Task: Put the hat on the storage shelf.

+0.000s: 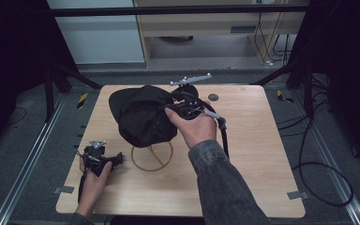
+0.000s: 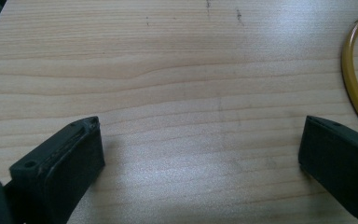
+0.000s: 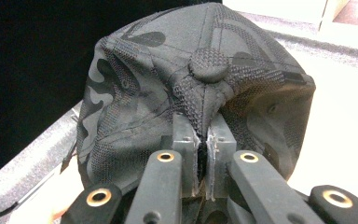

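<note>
From the high view I see my right tongs (image 1: 180, 107) pinching the black camouflage-pattern fabric cap (image 1: 143, 115), which hangs over the yellow wire ring stand (image 1: 152, 156) on the pale wooden bench (image 1: 253, 154). The right gripper view adds the detail: jaws clamped on the crown fabric just below the top button (image 3: 208, 66). My left tongs (image 2: 200, 154) gape wide over bare wood beside the ring.

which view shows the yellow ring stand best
The high view: the whole yellow ring stand lies on the table, just below the black cap that the right gripper holds. The left gripper view catches one curved edge at its right border. In the right gripper view, the cap blocks it.
</note>
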Action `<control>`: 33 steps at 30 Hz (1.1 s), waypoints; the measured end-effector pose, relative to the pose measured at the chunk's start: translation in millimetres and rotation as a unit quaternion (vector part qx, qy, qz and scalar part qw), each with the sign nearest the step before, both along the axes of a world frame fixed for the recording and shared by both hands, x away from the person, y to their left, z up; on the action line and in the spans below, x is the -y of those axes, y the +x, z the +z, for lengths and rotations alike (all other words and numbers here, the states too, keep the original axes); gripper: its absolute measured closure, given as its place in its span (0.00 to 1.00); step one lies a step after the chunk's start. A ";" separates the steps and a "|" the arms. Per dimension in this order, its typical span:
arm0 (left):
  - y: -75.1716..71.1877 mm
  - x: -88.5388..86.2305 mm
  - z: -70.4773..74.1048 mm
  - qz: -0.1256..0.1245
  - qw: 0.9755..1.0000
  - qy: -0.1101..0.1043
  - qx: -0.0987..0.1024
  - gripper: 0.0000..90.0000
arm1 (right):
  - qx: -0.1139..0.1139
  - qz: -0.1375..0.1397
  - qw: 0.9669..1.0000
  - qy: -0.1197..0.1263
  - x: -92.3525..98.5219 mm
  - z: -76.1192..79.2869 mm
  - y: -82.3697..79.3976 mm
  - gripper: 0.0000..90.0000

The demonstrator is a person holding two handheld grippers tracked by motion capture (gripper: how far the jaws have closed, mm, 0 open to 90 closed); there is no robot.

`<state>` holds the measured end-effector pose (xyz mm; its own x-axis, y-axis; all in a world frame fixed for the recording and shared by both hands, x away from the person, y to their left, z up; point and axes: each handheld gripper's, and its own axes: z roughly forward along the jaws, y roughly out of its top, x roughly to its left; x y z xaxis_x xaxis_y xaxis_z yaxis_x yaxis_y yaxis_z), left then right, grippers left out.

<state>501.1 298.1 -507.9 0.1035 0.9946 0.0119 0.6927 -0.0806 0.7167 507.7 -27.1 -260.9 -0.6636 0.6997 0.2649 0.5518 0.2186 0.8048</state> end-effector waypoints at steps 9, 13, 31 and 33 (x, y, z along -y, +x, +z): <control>0.4 0.5 0.1 0.000 1.000 0.000 -0.001 0.00 | 0.001 0.008 0.999 -0.041 -11.9 -8.9 1.4 0.94; 0.4 0.6 0.1 0.000 1.000 0.000 0.000 0.00 | 0.001 0.010 0.999 -0.045 -16.8 -12.5 3.0 0.93; 0.4 1.1 0.1 -0.002 1.000 0.000 -0.001 0.00 | -0.010 0.009 0.999 -0.039 -20.7 -18.5 8.8 0.89; 0.4 1.3 0.1 -0.002 1.000 0.000 -0.001 0.00 | -0.008 0.008 0.999 -0.039 -21.0 -18.7 8.1 0.88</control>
